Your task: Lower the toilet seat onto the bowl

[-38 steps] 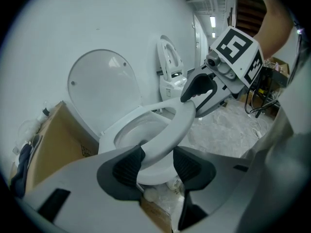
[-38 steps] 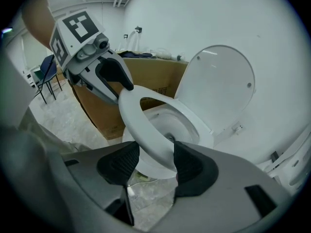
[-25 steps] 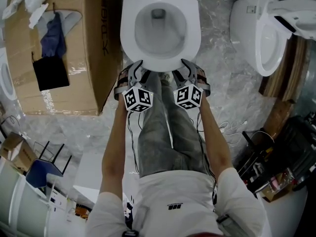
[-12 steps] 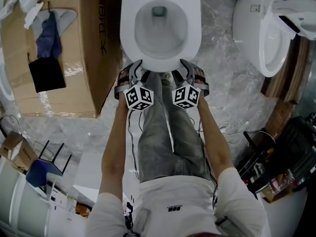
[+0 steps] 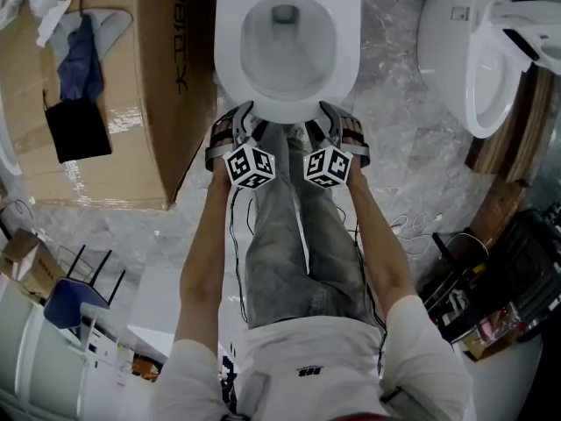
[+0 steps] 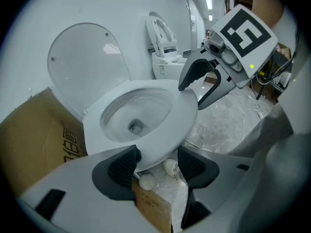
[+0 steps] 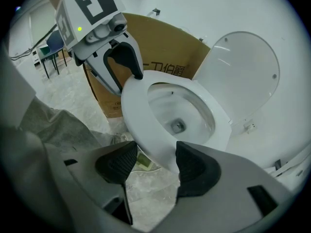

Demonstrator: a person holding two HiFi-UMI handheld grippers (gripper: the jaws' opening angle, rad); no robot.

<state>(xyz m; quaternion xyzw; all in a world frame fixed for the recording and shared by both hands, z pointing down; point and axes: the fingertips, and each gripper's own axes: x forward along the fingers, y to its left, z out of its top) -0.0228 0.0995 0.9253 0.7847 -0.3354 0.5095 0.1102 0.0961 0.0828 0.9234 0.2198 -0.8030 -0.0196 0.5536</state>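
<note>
Left tool, right tool just opened astride seat, lid raised in gripper views

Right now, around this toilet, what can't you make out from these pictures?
Toilet lid: the head view's top edge cuts it off.
Whether the toilet seat sits flat on the bowl: the seat's overhang hides the joint in every view.
Two small white objects on the floor, left gripper view: too small, partly behind the seat, to name.
</note>
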